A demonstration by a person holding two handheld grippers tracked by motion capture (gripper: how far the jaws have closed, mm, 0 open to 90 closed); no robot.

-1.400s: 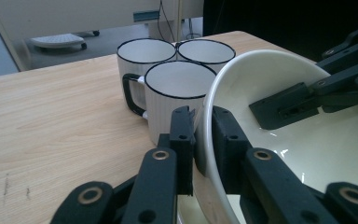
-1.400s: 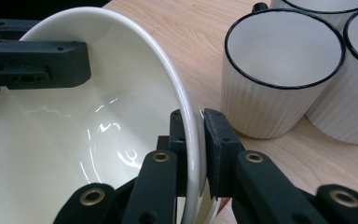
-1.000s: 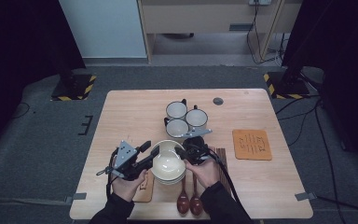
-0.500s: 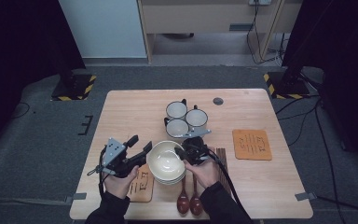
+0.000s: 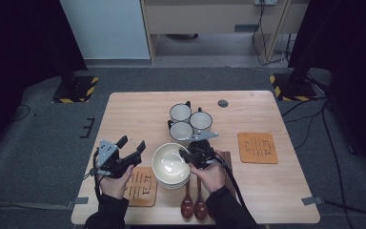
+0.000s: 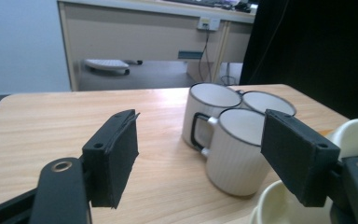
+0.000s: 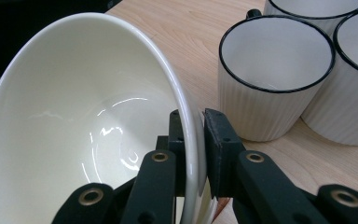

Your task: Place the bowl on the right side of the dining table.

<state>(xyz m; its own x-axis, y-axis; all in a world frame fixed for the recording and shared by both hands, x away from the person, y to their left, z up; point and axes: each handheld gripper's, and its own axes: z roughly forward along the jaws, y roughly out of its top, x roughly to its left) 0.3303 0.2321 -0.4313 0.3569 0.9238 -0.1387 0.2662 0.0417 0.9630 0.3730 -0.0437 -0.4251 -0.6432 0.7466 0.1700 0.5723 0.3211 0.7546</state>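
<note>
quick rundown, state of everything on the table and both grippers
top bowl: tilted, rim clamped by right gripper
bowl stack: upright under it
left gripper: jaws just opened, nothing between them
three mugs: upright, empty
two wooden spoons: lying flat
orange mats: flat, bare

No readable text, label, brand or number shows on anything.

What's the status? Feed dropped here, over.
Right gripper clamped on top bowl rim. Left gripper jaws just opening, empty, beside the stack. Mugs behind it.
</note>
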